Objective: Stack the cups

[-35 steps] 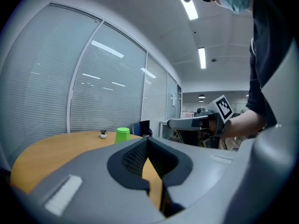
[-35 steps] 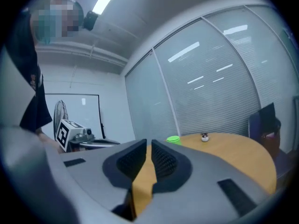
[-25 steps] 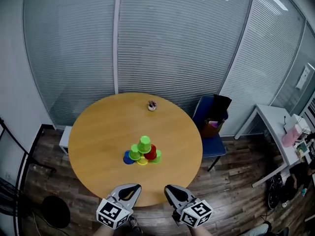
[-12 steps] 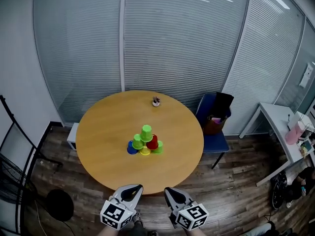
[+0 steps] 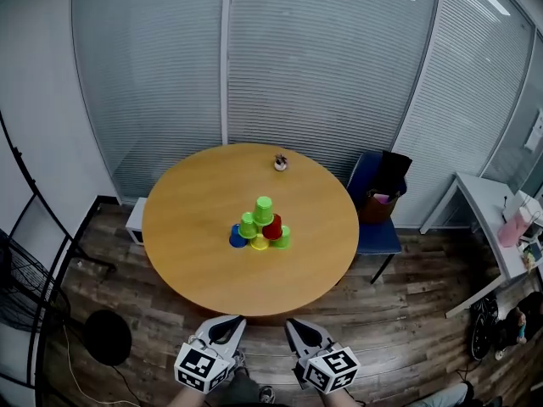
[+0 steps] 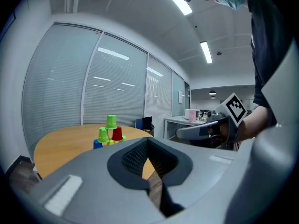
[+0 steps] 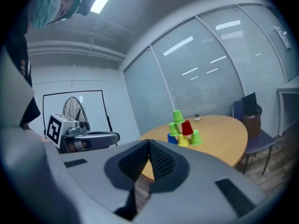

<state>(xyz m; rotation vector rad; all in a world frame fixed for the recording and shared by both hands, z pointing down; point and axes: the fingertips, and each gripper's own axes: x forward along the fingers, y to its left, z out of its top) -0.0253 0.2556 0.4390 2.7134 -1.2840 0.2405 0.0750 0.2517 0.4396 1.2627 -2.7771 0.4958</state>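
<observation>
**Head view:** A round wooden table (image 5: 178, 253) seen from above, w/ a cup pyramid (image 5: 260, 225) near its ctr. It has three tiers. Blue, yellow and green cups form the base, a green and a red cup sit on those, and one green top cup (image 5: 264, 204) crowns it. No loose cups show anywhere on the table, so the stacking looks finished, w/ nothing left to place as far as I can see. A small object (image 5: 280, 163) sits near the far edge, too small to identify. A blue chair (image 5: 377, 227) stands at the table's right. At the bottom of frame the left gripper (image 5: 231, 322) and right gripper (image 5: 297, 324) are held side by side over the wood floor (image 5: 407, 337). Both are short of the table's near edge and well apart from the cups.

**Left gripper view:** The left gripper (image 6: 148, 143) has its jaws closed tip to tip, w/ nothing btwn them. Only a sliver of table and floor shows through the gap behind the pads. The cup pyramid (image 6: 110, 132) stands upright on the table, left of ctr and far beyond the tips. The right gripper (image 6: 205, 130) shows at right, in a person's hand.

**Right gripper view:** The right gripper (image 7: 149, 146) also has its jaws pressed together and holds nothing. The cup pyramid (image 7: 183, 129) stands on the table beyond, right of ctr, untouched. The left gripper (image 7: 91, 138) shows at left, w/ a standing fan (image 7: 77, 107) behind it.
</observation>
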